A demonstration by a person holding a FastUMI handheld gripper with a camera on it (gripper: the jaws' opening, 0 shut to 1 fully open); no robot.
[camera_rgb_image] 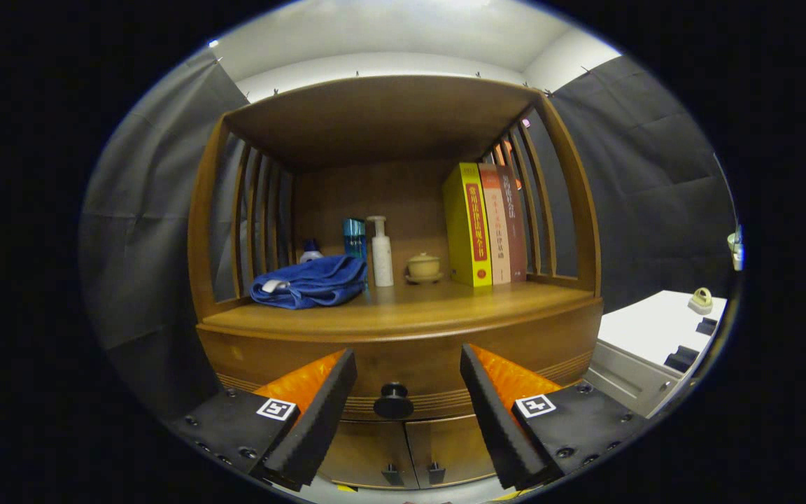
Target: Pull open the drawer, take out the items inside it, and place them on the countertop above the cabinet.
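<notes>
Between the spread fingers of the hand-held gripper (408, 364) sits the drawer's knob (393, 400), untouched. The gripper is wide open and empty. The drawer (403, 360) is closed.

small blue-capped bottle (310, 249) half hidden behind folded blue towel (308, 281)

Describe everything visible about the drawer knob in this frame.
The drawer knob is a small, round, dark knob on a short stem, centred on the closed wooden drawer front just above the two lower cabinet doors. It sits between the open gripper fingers, slightly ahead of them; neither finger touches it.
</notes>
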